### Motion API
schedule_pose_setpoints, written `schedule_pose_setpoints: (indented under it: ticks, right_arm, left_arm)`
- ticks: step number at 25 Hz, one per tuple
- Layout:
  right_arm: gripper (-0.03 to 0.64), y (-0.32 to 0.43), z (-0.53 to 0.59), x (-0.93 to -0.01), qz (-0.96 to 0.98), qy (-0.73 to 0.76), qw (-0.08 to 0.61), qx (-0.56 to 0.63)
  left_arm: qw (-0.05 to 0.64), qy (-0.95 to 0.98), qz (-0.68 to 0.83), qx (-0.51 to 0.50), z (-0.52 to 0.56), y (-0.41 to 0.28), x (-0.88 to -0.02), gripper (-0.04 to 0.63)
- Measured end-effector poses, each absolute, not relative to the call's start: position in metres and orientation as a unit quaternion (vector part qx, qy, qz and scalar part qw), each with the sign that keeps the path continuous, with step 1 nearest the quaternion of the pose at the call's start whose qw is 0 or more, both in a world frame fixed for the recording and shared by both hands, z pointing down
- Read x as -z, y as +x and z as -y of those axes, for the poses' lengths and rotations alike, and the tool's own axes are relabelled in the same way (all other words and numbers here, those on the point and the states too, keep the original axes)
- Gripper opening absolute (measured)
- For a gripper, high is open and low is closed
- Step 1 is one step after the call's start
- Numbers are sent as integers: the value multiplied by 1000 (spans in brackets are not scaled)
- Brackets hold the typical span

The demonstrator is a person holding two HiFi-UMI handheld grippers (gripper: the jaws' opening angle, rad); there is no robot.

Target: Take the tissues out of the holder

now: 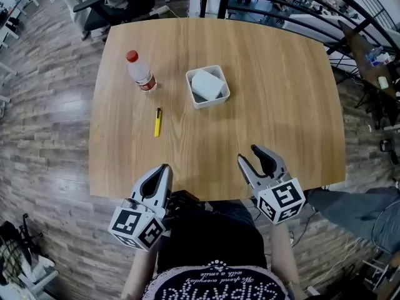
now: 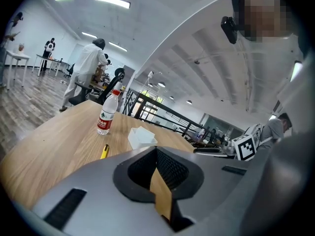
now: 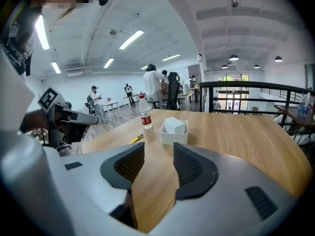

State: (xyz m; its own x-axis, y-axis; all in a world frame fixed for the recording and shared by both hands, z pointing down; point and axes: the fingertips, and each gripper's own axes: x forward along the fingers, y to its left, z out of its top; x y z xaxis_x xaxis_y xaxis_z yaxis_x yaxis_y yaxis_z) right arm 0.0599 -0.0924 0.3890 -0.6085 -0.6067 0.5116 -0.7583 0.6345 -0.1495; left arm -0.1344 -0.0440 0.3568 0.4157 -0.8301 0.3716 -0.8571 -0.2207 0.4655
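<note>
**Q:** Identify the supporting surface and the tooling.
**A:** One wooden tabletop [image 1: 287, 105]. Both tools sit at its near edge. The left tool [image 1: 164, 169] is toward the near left corner. The right tool [image 1: 249, 154] is right of that edge's midpoint, just over the wood.

**Q:** Tool states?
**A:** Left tool: jaws drawn together at the tips, nothing between them. Right tool: jaws moderately apart, with only bare tabletop visible in the gap (no contact with any item).

**Q:** Location of the task item?
**A:** The white square holder [image 1: 210, 103] stands near the tabletop's centre, slightly toward the far edge and well apart from both tools. The tissues [image 1: 208, 84], a white pack, lie inside it and rise a little above the rim.

**Q:** Remaining items?
**A:** A clear plastic bottle [image 1: 141, 72] with a red cap and red label stands upright between the holder and the left edge, toward the far left corner. A yellow pen [image 1: 157, 122] lies flat between that bottle and the near edge, touching neither.
</note>
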Motion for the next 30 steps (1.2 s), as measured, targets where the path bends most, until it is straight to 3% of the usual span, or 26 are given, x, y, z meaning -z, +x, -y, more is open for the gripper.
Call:
schedule_pose_setpoints:
  ticks: [3, 11, 18, 30]
  right_arm:
    - [198, 50, 125, -398, 882, 377, 227, -167]
    - [224, 17, 213, -409, 897, 340, 240, -149]
    - [316, -9, 282, -442, 888, 308, 296, -172]
    - [321, -42, 311, -497, 870, 226, 380, -219]
  left_arm:
    - [321, 773, 547, -22, 47, -137, -360, 5]
    - [329, 757, 565, -12, 62, -146, -364, 6]
    - [343, 735, 585, -5, 67, -150, -369, 6]
    - [355, 707, 612, 2, 68, -159, -372, 6]
